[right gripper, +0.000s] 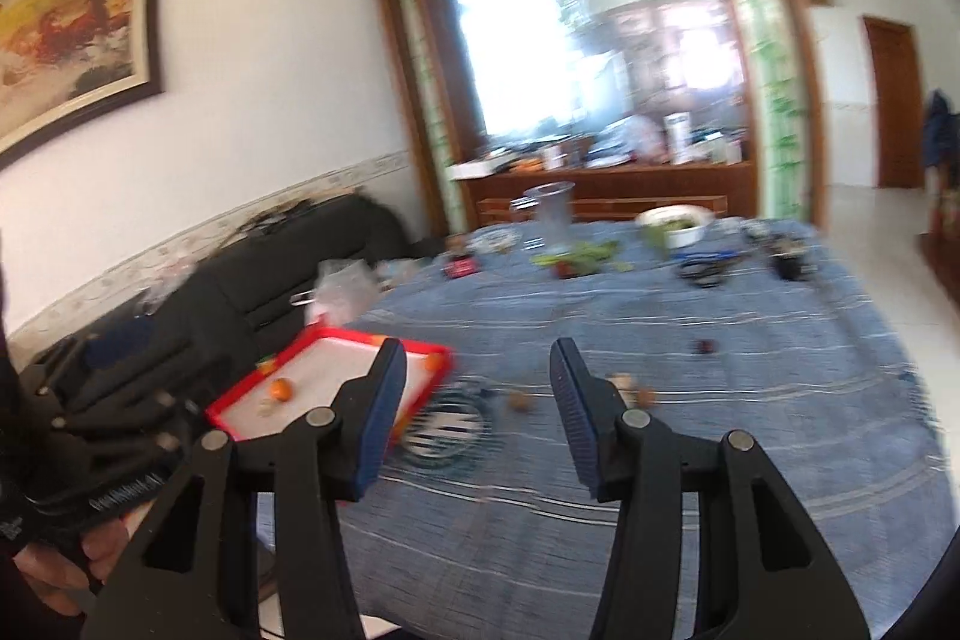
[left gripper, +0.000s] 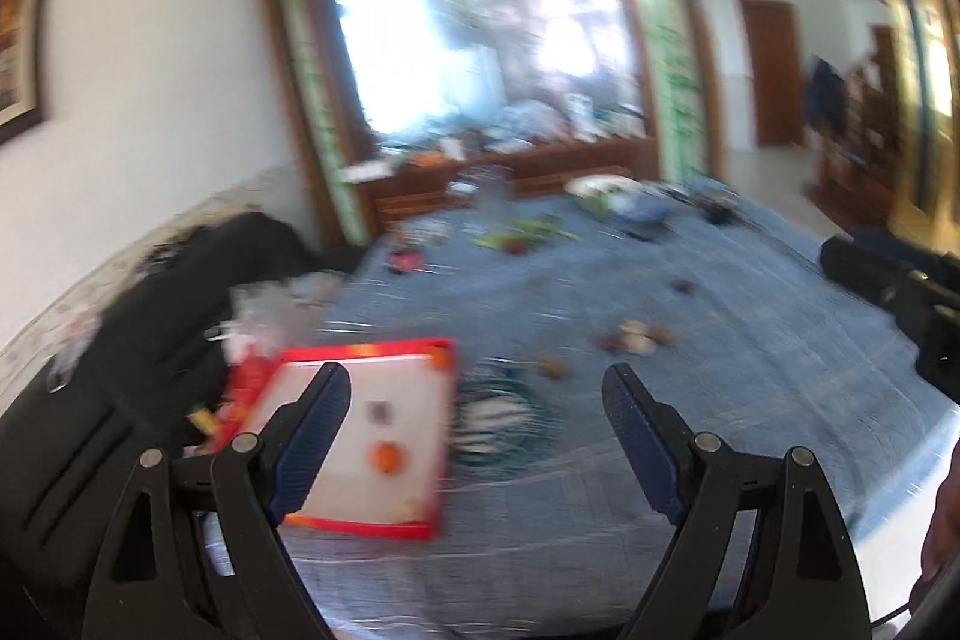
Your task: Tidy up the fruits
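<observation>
Both views are motion-blurred, so small items are hard to name. Lower left of the left wrist view: the red-rimmed tray (left gripper: 441,436) sits at the counter (left gripper: 750,340) edge beside a dark sofa (left gripper: 180,292), probably as the collection spot, since an orange fruit (left gripper: 387,458) and a darker blurred piece (left gripper: 378,410) already lie on its white floor. Just right of the tray is a striped plate (left gripper: 498,415); I can't tell whether it holds anything. Lower centre, the left gripper (left gripper: 477,451) has its fingers spread wide with nothing between them, so it carries no fruit. Centre right, a cluster of loose small fruits (left gripper: 636,337) lies on the blue cloth, well apart from the tray, with one dark piece (left gripper: 684,286) farther back; these look like what is left to sort. In the right wrist view, the right gripper (right gripper: 474,415) at lower centre has its fingers parted about halfway and empty, framing the plate's right side and the cloth, with the loose cluster just right of its right finger, likely its next target. At that view's lower left, a person's hand (right gripper: 66,556) holds the left gripper.
</observation>
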